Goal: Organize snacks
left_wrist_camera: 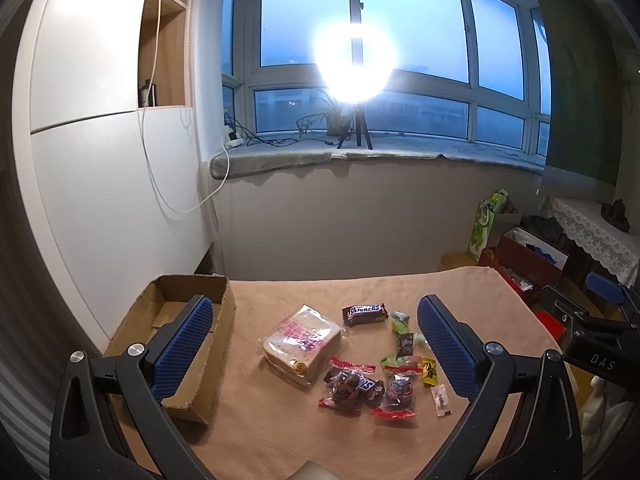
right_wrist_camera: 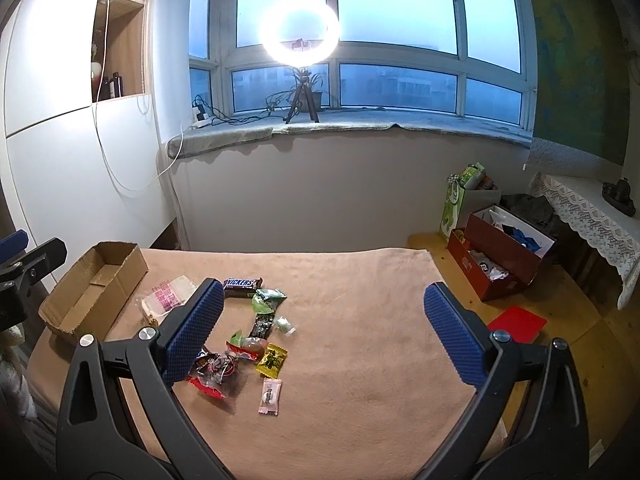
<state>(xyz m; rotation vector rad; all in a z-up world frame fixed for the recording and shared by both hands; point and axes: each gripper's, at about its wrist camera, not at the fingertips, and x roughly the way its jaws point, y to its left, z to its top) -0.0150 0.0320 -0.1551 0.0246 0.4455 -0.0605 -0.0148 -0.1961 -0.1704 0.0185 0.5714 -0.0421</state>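
Left wrist view: my left hand-held gripper (left_wrist_camera: 316,344) spread, empty, hovering over the snacks (left_wrist_camera: 360,364); cardboard box (left_wrist_camera: 224,316) just left. I'd drop squarely over the sandwich pack (left_wrist_camera: 302,344), pinch its flat sides.

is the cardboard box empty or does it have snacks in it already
Empty as far as shown: the box is open on top with only bare cardboard inside, and the snacks all lie on the cloth. The left gripper hides part of it in the left view.

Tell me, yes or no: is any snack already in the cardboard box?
No. The cardboard box shows only bare cardboard inside; the Snickers and other snacks lie on the cloth.
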